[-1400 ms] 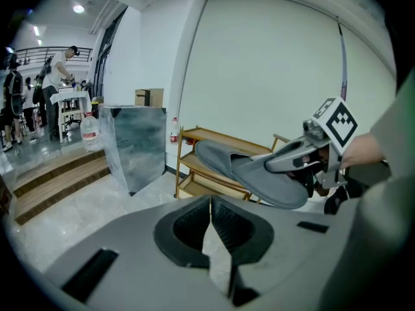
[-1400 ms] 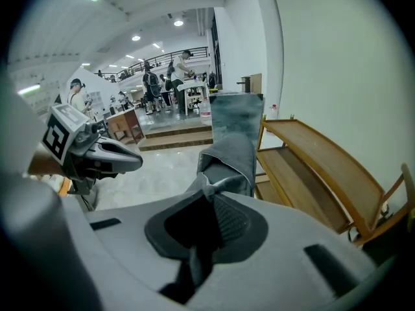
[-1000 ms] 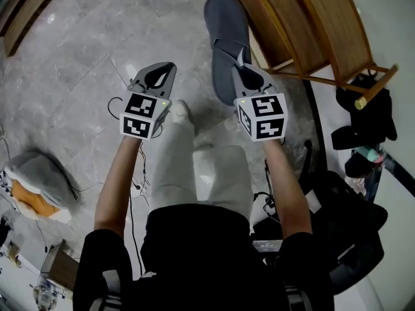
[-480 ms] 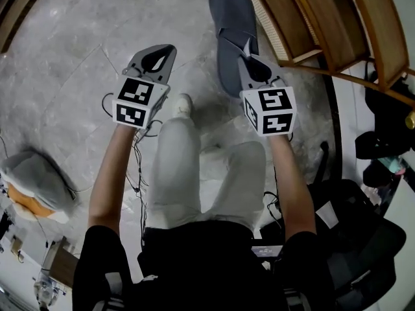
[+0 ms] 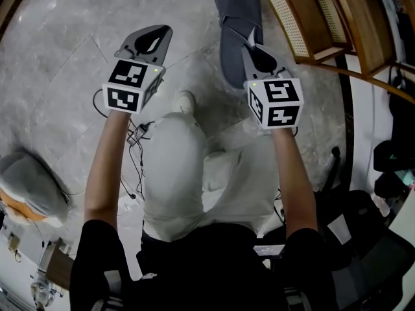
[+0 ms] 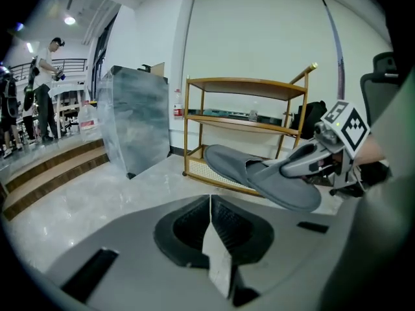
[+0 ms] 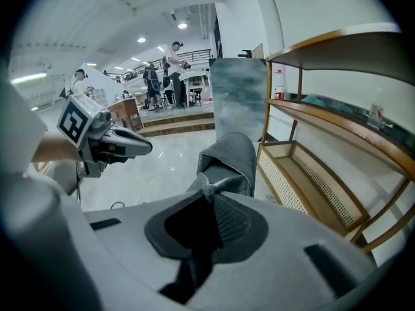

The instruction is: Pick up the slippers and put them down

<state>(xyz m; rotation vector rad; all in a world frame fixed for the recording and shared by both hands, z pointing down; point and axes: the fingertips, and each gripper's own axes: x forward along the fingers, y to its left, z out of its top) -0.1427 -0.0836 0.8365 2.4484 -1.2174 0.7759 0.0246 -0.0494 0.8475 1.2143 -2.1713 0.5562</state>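
Left gripper point(image 5: 155, 39): jaws pressed together with nothing between them. It hangs over the bare marble floor point(image 5: 65, 76), well left of the wooden rack point(image 5: 324, 18).

Right gripper point(image 5: 251, 41): pinching the grey slipper point(image 5: 237, 18) by the fabric edge at its opening. The slipper is clear of the floor, just left of the rack's front corner, toe pointing away from the person. No second slipper shows in any view.

Risks:
- The grip is thin, on soft fabric at one end, and most of the slipper sticks out past it. A quick drop or a twist could swing it or pull it out of the pads.
- The toe is close to the rack's low shelf frame. Drifting right on the way down could snag it, or land it half on the frame.
- If the toe touches the floor first, the slipper may roll onto its side.

Views:
- Head view gives the layout from above but not the height off the floor.
- Left gripper view shows the slipper point(image 6: 259, 170) side-on in the right gripper point(image 6: 305, 164): airborne, sole down, in front of the rack point(image 6: 246, 86).
- Only the right gripper view shows the pinch point, with the slipper point(image 7: 227, 157) edge bunched between the pads and the rack point(image 7: 337, 115) just to the right.
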